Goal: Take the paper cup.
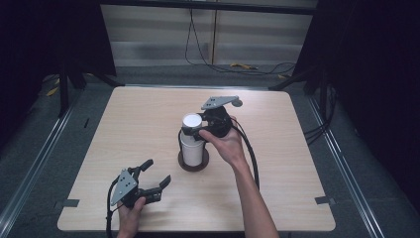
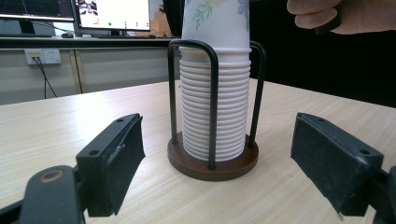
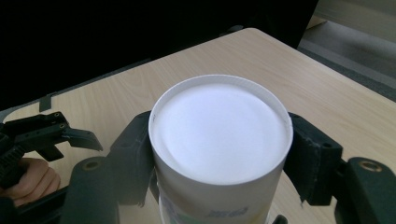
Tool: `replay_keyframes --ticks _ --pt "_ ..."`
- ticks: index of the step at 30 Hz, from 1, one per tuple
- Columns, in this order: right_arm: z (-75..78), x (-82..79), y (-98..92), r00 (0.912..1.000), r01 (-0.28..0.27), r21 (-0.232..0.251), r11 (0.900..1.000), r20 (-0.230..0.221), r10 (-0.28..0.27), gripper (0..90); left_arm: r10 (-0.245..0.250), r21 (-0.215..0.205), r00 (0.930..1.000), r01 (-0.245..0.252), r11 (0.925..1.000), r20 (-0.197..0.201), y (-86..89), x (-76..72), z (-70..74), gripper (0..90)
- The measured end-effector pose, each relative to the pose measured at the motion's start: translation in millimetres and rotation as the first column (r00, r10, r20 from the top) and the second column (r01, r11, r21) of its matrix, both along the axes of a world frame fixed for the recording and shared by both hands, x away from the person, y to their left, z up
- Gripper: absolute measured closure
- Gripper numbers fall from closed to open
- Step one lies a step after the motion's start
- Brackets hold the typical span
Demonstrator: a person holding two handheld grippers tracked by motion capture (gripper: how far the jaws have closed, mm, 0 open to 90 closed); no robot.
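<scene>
A stack of upturned white paper cups (image 1: 193, 146) stands in a black wire holder with a round brown base (image 1: 193, 165) at mid-table. The top cup (image 3: 219, 135), with a floral print (image 2: 215, 18), sits higher than the rest. My right gripper (image 1: 195, 133) reaches in from the right, and its two black pads (image 3: 135, 149) press on opposite sides of that top cup. My left gripper (image 1: 158, 171) rests near the table's front left, jaws wide open with nothing between them. It faces the cup stack (image 2: 215, 112) from a short distance.
The wooden table (image 1: 277, 163) has rounded corners and tape marks at its front edge. Cables lie on the floor behind it, and dark curtains hang on both sides. Monitors (image 2: 112, 14) stand on a desk far behind the stack.
</scene>
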State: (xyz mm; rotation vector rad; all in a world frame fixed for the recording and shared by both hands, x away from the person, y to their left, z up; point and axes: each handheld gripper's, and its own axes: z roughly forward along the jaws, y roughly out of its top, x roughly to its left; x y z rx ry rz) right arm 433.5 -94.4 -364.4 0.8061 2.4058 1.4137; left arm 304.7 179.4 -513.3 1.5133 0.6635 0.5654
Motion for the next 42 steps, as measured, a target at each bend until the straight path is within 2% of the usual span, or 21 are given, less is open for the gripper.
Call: replay_keyframes --ticks 7,17,31,42 --pt "3.4 -2.2 -2.2 0.9998 0.003 0.013 1.000 0.020 -0.003 33.0 -0.001 -0.004 1.0000 0.001 1.0000 -0.003 -0.4 -0.3 -0.1 17.0" --pt "10.5 -5.3 -7.9 0.9982 0.009 0.074 0.997 0.059 -0.013 33.3 0.002 -0.008 1.0000 -0.002 1.0000 0.000 -0.9 -0.1 -0.2 16.9" --pt "17.5 -7.1 -12.0 0.9964 0.014 0.119 0.993 0.082 -0.024 33.8 0.000 -0.007 1.0000 0.000 1.0000 -0.003 -1.1 0.2 -0.2 17.0" --pt "24.7 -13.9 -20.5 0.9917 0.009 0.199 0.980 0.124 -0.035 34.2 -0.001 0.005 1.0000 0.001 1.0000 -0.003 -1.9 0.2 0.2 18.0"
